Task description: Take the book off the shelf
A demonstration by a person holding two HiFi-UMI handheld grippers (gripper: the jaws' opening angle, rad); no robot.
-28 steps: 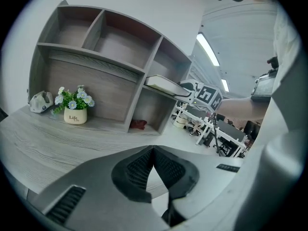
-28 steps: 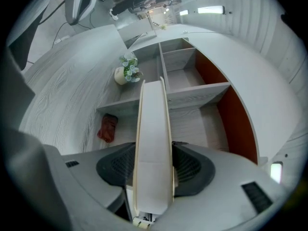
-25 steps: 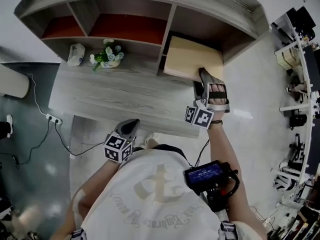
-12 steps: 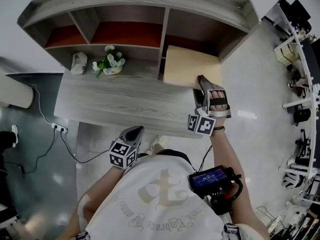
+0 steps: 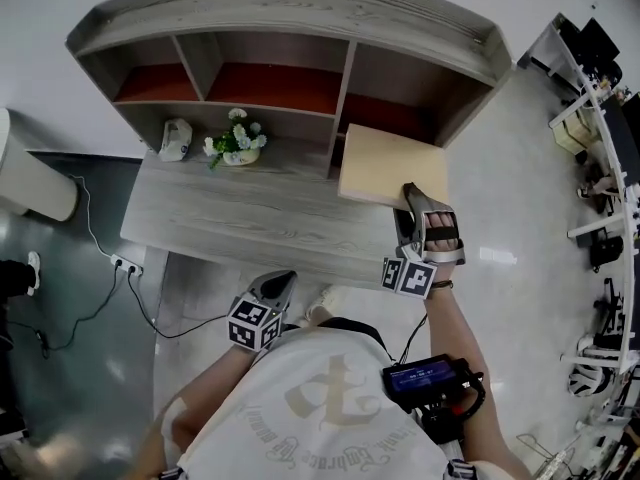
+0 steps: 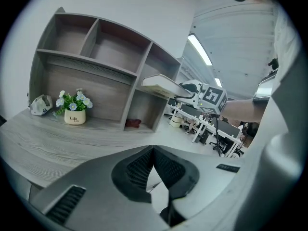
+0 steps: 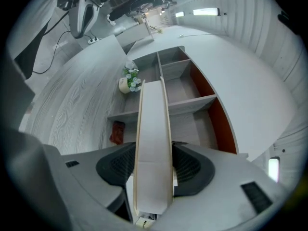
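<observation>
Tan book [image 5: 385, 163], grey wood-grain shelf [image 5: 300, 8] — red-backed — with white flowers [image 5: 237, 140].

Book [image 5: 385, 168] corner hidden under right gripper [image 5: 412, 196]

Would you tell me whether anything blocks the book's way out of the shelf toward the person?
Nothing visible does. The book, clamped in the right tongs, has only bare desk beneath it and open space on the near side. The flower pot stands well off to one side.
</observation>
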